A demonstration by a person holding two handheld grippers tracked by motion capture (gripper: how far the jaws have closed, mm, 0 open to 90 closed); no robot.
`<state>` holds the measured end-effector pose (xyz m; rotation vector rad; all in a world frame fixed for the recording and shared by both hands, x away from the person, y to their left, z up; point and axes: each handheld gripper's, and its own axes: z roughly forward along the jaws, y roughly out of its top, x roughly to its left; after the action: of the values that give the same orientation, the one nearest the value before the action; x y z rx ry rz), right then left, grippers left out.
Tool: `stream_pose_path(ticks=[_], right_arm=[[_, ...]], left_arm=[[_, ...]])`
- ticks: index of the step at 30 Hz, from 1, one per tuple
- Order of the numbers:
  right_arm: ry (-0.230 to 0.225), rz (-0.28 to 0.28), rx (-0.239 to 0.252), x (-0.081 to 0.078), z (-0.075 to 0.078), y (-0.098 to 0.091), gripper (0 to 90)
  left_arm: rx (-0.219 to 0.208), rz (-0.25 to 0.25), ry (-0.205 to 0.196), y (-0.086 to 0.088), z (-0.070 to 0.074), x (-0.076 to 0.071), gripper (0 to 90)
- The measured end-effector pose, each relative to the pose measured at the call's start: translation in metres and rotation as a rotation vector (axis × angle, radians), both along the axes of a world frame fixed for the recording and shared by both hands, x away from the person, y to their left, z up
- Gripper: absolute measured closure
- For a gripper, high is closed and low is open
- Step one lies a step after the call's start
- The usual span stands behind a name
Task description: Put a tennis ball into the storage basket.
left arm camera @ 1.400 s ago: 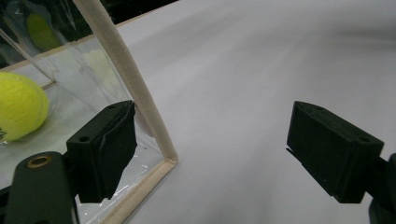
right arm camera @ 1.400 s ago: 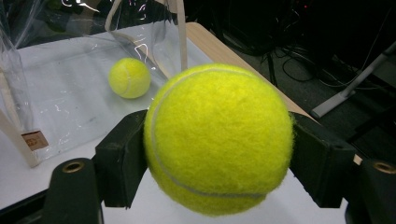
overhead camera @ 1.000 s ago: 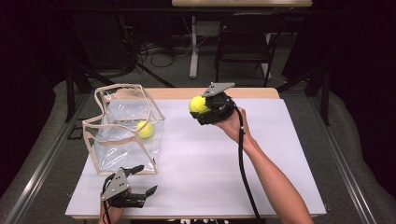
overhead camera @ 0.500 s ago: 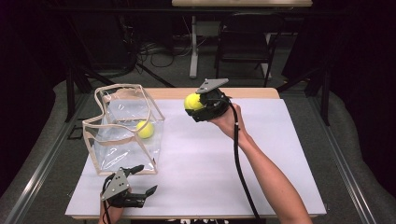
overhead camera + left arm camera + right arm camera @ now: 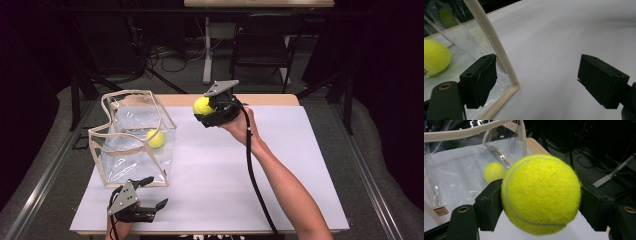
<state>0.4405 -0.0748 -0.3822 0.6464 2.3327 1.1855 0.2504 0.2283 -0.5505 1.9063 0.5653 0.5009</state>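
Right gripper point(image 5: 206, 111) pinching tennis ball point(image 5: 202, 105), shifted slightly left toward bag point(image 5: 131, 135).

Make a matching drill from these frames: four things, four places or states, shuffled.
Things:
1. held tennis ball
2. second tennis ball
3. left gripper
4. clear bag

Places or states:
A. standing open on the left part of the white table sheet
B. lying inside the bag
C. jaws apart, nothing between them, low by the bag's near corner
D. clamped between the jaws of the right gripper, raised above the table

Pairs: 1-D, 2-B, 3-C, 4-A
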Motion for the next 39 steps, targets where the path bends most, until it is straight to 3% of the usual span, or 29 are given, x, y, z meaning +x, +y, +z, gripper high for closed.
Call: stream_pose_path(ticks=[39], right_arm=[[-0.016, 0.032, -0.018, 0.01, 0.022, 0.03, 26.1]], left_arm=[[-0.004, -0.004, 0.004, 0.0, 0.0, 0.001, 16.0]])
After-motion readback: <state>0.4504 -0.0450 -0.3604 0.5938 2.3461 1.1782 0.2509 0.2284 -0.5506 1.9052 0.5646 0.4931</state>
